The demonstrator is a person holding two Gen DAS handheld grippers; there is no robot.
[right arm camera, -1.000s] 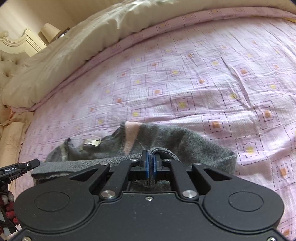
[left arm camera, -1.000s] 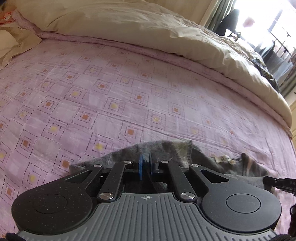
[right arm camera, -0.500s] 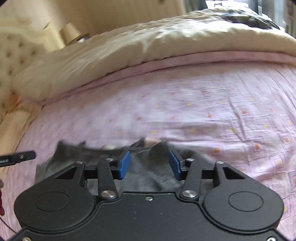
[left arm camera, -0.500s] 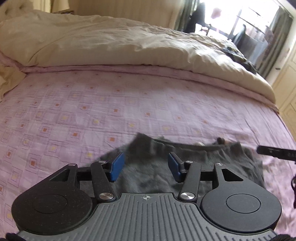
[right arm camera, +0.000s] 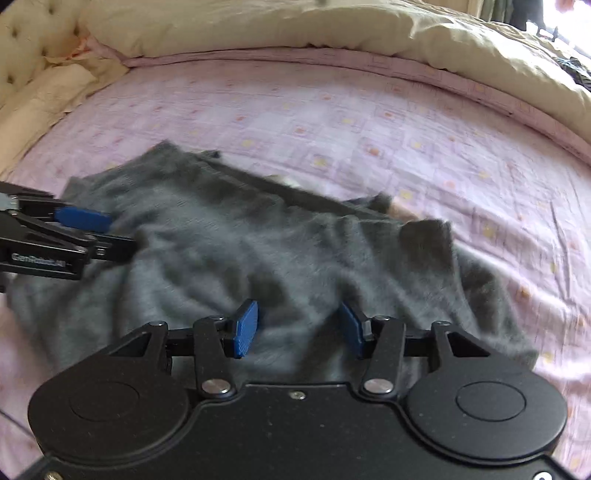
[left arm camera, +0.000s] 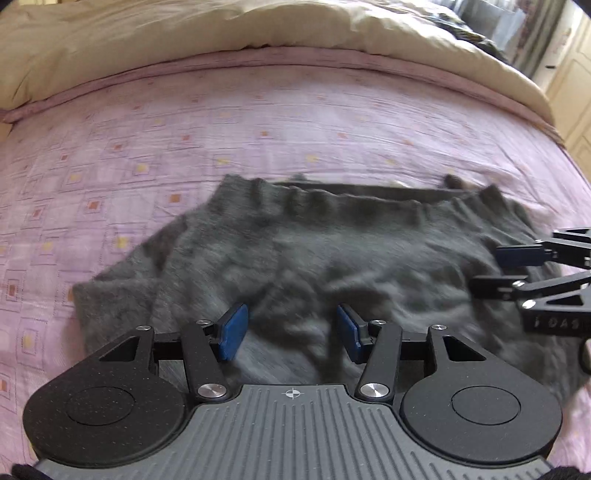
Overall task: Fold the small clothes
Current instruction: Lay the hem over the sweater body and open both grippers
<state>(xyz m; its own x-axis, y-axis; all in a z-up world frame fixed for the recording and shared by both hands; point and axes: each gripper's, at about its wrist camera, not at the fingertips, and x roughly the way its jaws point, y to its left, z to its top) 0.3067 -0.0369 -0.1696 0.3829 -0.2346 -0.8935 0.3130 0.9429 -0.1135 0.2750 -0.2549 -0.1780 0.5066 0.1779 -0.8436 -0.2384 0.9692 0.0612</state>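
Left wrist view: the left gripper (left arm camera: pixel 291 332) hovers with its blue fingers (left arm camera: pixel 232 330) spread apart and empty, above the near edge of a grey knitted garment (left arm camera: pixel 314 258). The garment lies on a bed (left arm camera: pixel 258 129), spread wide, with a doubled layer along its far edge at 12 o'clock and loose rumples toward 8 o'clock. At 3 o'clock the right gripper (left arm camera: pixel 491 269) pokes in from the side, also released and holding nothing.

In the right wrist view, the right gripper (right arm camera: pixel 297 328) shows the same parted fingers (right arm camera: pixel 245 328) over the garment (right arm camera: pixel 277 251), with the left gripper (right arm camera: pixel 99 232) at 9 o'clock.

Judging by the layered cloth, one fold seems to be laid down and let go. The next move likely calls for gripping a side edge, perhaps the rumpled flap at 8 o'clock, and bringing it across toward the middle; the soft knit may slump or drag as it goes.

The bed wears a lilac sheet printed with small orange and yellow squares. A cream duvet (left arm camera: pixel 184 33) is bunched along the far side from 10 to 2 o'clock. The right wrist view shows a tufted cream headboard (right arm camera: pixel 29 33) at 10 o'clock. Motion blur softens details.
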